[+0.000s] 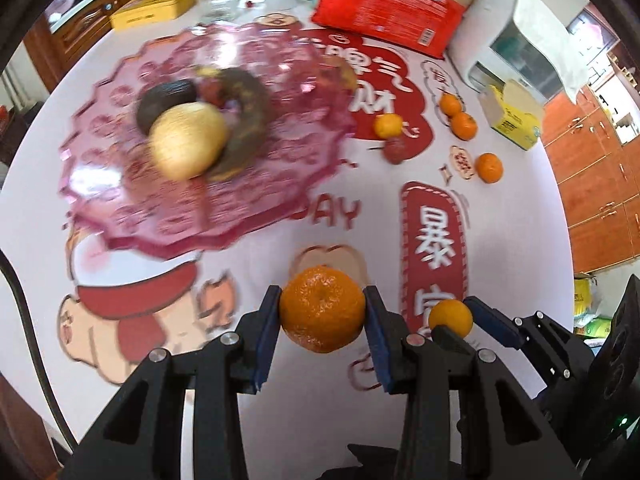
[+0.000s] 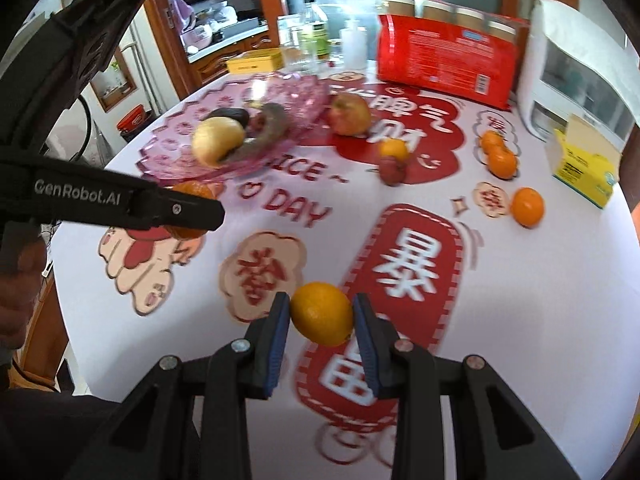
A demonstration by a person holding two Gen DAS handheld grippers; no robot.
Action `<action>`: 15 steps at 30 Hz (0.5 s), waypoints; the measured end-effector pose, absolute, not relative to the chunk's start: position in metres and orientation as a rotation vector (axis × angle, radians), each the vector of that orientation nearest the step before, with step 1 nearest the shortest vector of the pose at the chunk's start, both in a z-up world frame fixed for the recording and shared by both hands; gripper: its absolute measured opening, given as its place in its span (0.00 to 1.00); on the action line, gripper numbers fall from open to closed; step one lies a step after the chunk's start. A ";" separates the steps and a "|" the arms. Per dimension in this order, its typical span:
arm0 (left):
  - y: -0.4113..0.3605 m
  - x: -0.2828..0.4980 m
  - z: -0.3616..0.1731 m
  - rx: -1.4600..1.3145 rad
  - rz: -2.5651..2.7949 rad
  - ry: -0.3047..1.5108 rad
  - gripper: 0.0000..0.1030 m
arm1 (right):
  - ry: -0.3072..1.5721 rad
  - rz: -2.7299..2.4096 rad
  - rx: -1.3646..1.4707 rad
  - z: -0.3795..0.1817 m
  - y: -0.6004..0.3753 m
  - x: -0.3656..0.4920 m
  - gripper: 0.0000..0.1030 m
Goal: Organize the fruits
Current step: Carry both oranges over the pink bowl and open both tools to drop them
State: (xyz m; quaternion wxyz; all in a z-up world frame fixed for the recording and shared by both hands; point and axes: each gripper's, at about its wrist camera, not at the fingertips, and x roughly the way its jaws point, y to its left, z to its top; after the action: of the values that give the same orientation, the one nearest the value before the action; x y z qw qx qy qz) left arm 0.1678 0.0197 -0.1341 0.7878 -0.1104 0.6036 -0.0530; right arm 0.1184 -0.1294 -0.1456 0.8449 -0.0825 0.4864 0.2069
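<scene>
Both fingers clench fruit: left a mandarin, right an orange.

The left gripper has "GenRobot.AI" printed in white down its black arm. Everything else readable is on the tablecloth: "DAY" in red letters just in front of the pink plate, with "ICE ~" above it at the plate's edge. Right of "DAY" sits a big red panel with white "暴" on it. There's also "财" in white on the red cloud beyond. The red bag has print and a barcode, too small to read.
</scene>
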 end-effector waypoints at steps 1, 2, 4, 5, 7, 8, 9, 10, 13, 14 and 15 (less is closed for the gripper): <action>0.028 0.165 -0.133 -0.236 -0.110 1.301 0.38 | 1.025 0.441 -0.171 -0.145 -0.124 0.118 0.32; 0.038 0.162 -0.132 -0.233 -0.105 1.301 0.38 | 1.023 0.449 -0.164 -0.145 -0.115 0.117 0.32; 0.054 0.159 -0.131 -0.226 -0.098 1.301 0.38 | 1.019 0.455 -0.157 -0.144 -0.100 0.114 0.32; 0.064 0.158 -0.129 -0.222 -0.095 1.299 0.38 | 1.015 0.459 -0.151 -0.143 -0.090 0.113 0.32; 0.081 0.157 -0.127 -0.215 -0.088 1.294 0.38 | 1.005 0.465 -0.143 -0.142 -0.074 0.112 0.32; 0.091 0.157 -0.125 -0.211 -0.085 1.290 0.38 | 1.001 0.466 -0.141 -0.141 -0.068 0.112 0.32; 0.097 0.158 -0.124 -0.208 -0.081 1.287 0.38 | 0.995 0.467 -0.139 -0.140 -0.061 0.112 0.32; 0.107 0.160 -0.122 -0.203 -0.078 1.282 0.38 | 0.989 0.466 -0.136 -0.139 -0.054 0.112 0.32; 0.128 0.165 -0.118 -0.184 -0.074 1.266 0.38 | 0.971 0.463 -0.124 -0.136 -0.036 0.114 0.32; 0.134 0.167 -0.116 -0.179 -0.076 1.262 0.38 | 0.964 0.459 -0.120 -0.135 -0.030 0.115 0.32; 0.140 0.170 -0.114 -0.173 -0.082 1.255 0.38 | 0.956 0.454 -0.116 -0.135 -0.024 0.117 0.32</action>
State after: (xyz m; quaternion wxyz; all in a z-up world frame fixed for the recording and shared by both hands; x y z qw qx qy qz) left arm 0.1696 0.1402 -0.1145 0.8051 -0.0807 0.5864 -0.0382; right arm 0.1171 -0.0236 -0.1346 0.8615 -0.0553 0.4559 0.2166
